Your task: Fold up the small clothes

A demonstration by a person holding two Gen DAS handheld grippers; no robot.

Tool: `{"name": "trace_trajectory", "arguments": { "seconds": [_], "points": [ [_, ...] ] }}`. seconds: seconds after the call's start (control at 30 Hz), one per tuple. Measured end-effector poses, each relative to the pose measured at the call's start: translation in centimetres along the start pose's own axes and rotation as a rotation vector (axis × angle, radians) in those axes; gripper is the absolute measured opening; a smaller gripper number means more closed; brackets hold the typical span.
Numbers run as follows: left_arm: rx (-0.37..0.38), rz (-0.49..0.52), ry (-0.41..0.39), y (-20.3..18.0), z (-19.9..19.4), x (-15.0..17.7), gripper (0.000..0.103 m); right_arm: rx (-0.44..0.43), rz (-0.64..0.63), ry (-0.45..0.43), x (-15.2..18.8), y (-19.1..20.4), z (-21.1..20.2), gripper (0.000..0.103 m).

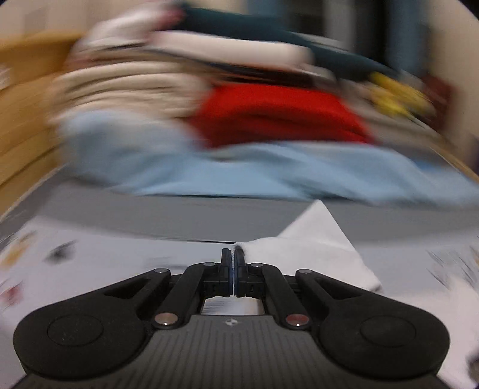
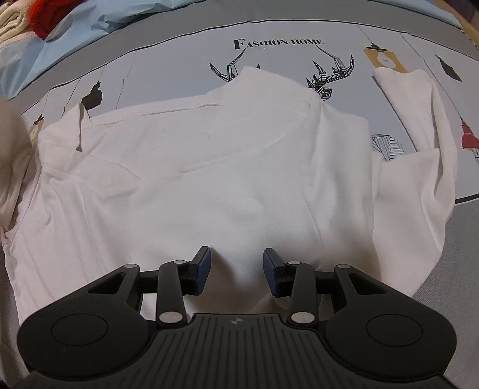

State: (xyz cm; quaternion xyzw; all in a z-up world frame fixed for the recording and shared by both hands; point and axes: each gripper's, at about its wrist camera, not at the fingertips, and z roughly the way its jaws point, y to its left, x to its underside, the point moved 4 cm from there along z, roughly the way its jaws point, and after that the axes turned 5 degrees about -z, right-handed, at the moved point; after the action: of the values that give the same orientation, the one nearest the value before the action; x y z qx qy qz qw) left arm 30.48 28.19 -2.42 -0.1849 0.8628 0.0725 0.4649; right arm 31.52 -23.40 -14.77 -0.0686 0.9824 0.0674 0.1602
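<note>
White cloth fills the left wrist view's lower right: a corner of the shirt point(image 1: 317, 254) reaches the tips of the left gripper point(image 1: 233, 254), whose jaws are pressed together with a pinch of that fabric's edge caught at the tip. Everything beyond is smeared by motion blur. A red garment point(image 1: 278, 116) sits on a pale blue cloth point(image 1: 269, 176), with cream folds point(image 1: 125, 86) to its left and something dark teal point(image 1: 269, 33) and yellow point(image 1: 398, 92) behind; none of these can be made out further. Blurred prints on the sheet point(image 1: 60, 269) cannot be read here.

In the right wrist view the shirt point(image 2: 209, 179) lies spread over the printed sheet point(image 2: 167, 68), one sleeve point(image 2: 419, 143) folded out to the right and its left edge cut off by the frame. The right gripper point(image 2: 236, 270) hangs just over the fabric with its jaws partly apart and nothing held; the pads point(image 2: 202, 269) look close to the cloth, but contact cannot be told. On the sheet "FASHION HOME." is printed above a geometric deer head point(image 2: 323, 80), its lower part hidden by the shirt. Hanging lamp drawings point(image 2: 386, 59) flank it. The red garment point(image 2: 45, 12) and blue cloth point(image 2: 74, 33) show in the top left corner.
</note>
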Motion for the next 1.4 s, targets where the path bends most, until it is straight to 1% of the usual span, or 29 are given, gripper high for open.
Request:
{"name": "trace_trajectory", "arguments": {
  "seconds": [0.1, 0.17, 0.2, 0.27, 0.3, 0.33, 0.37, 0.4, 0.43, 0.47, 0.5, 0.53, 0.57, 0.6, 0.63, 0.67, 0.7, 0.73, 0.77, 0.83, 0.87, 0.9, 1.0, 1.1, 1.23, 1.27, 1.3, 1.4],
  "points": [
    [-0.231, -0.196, 0.008, 11.0, -0.1, -0.6, 0.0, 0.006, -0.008, -0.004, 0.0, 0.3, -0.1, 0.04],
    [-0.4, -0.308, 0.064, 17.4, 0.0, 0.5, 0.0, 0.014, -0.017, -0.005, 0.1, 0.5, -0.1, 0.04],
    [-0.467, -0.361, 0.105, 19.7, 0.0, 1.1, 0.0, 0.017, -0.022, -0.004, 0.2, 0.6, -0.1, 0.04],
    [-0.558, -0.463, 0.175, 23.0, -0.1, 2.4, 0.002, 0.026, -0.031, -0.004, 0.3, 0.8, -0.2, 0.04],
    [-0.597, -0.466, 0.205, 23.5, -0.2, 2.7, 0.008, 0.03, -0.032, -0.004, 0.3, 0.8, -0.2, 0.04],
    [-0.606, -0.448, 0.22, 23.2, -0.3, 2.7, 0.017, 0.033, -0.031, -0.005, 0.3, 0.9, -0.3, 0.04],
    [-0.6, -0.432, 0.217, 22.6, -0.5, 2.5, 0.022, 0.034, -0.031, -0.008, 0.2, 0.9, -0.3, 0.04],
    [-0.584, -0.424, 0.206, 21.7, -0.8, 2.2, 0.033, 0.037, -0.032, -0.012, 0.2, 0.9, -0.4, 0.04],
    [-0.56, -0.419, 0.193, 20.6, -1.1, 2.0, 0.035, 0.039, -0.033, -0.016, 0.1, 1.0, -0.5, 0.04],
    [-0.509, -0.404, 0.195, 19.2, -1.0, 2.0, 0.035, 0.04, -0.034, -0.018, 0.0, 1.2, -0.5, 0.04],
    [-0.438, -0.388, 0.214, 17.5, 0.2, 2.3, 0.035, 0.038, -0.038, -0.02, 0.0, 1.3, -0.6, 0.04],
    [-0.346, -0.381, 0.241, 16.0, 0.7, 2.6, 0.035, 0.037, -0.043, -0.021, -0.1, 1.5, -0.6, 0.04],
    [-0.226, -0.371, 0.293, 14.2, 1.5, 3.4, 0.035, 0.035, -0.048, -0.022, -0.1, 1.7, -0.6, 0.04],
    [-0.148, -0.354, 0.344, 12.9, 2.3, 4.1, 0.035, 0.033, -0.052, -0.021, -0.2, 1.9, -0.5, 0.04],
    [-0.094, -0.323, 0.394, 11.7, 2.9, 4.9, 0.035, 0.032, -0.057, -0.02, -0.2, 2.1, -0.5, 0.04],
    [-0.088, -0.297, 0.425, 11.1, 3.3, 5.7, 0.035, 0.03, -0.061, -0.019, -0.2, 2.2, -0.5, 0.04],
    [-0.114, -0.29, 0.442, 10.9, 3.5, 6.3, 0.035, 0.03, -0.063, -0.019, -0.2, 2.3, -0.4, 0.04],
    [-0.165, -0.316, 0.458, 11.8, 3.7, 6.9, 0.035, 0.03, -0.062, -0.02, -0.2, 2.3, -0.4, 0.04],
    [-0.225, -0.381, 0.473, 13.4, 3.8, 7.4, 0.035, 0.03, -0.06, -0.021, -0.3, 2.3, -0.4, 0.04],
    [-0.281, -0.534, 0.476, 16.6, 3.5, 8.3, 0.035, 0.03, -0.062, -0.02, -0.3, 2.4, -0.3, 0.04],
    [-0.308, -0.589, 0.476, 18.0, 3.2, 8.3, 0.035, 0.029, -0.064, -0.02, -0.3, 2.3, -0.3, 0.04],
    [-0.332, -0.622, 0.475, 19.4, 3.3, 8.4, 0.035, 0.028, -0.064, -0.02, -0.3, 2.4, -0.3, 0.04],
    [-0.339, -0.677, 0.477, 21.7, 3.4, 8.6, 0.035, 0.031, -0.062, -0.019, -0.4, 2.3, -0.2, 0.04],
    [-0.336, -0.687, 0.49, 23.5, 4.4, 8.8, 0.035, 0.038, -0.06, -0.015, -0.4, 2.3, 0.0, 0.04],
    [-0.33, -0.687, 0.514, 24.4, 5.9, 9.7, 0.033, 0.045, -0.066, 0.0, -0.2, 2.4, 0.5, 0.04],
    [-0.328, -0.68, 0.518, 24.5, 6.4, 9.8, 0.029, 0.048, -0.067, 0.002, -0.2, 2.4, 0.6, 0.04],
    [-0.331, -0.662, 0.519, 24.9, 7.1, 9.6, 0.02, 0.049, -0.069, 0.003, -0.1, 2.3, 0.6, 0.04],
    [-0.345, -0.592, 0.501, 24.5, 7.0, 8.8, 0.01, 0.054, -0.069, 0.003, -0.3, 2.4, 0.8, 0.04]
  ]
}}
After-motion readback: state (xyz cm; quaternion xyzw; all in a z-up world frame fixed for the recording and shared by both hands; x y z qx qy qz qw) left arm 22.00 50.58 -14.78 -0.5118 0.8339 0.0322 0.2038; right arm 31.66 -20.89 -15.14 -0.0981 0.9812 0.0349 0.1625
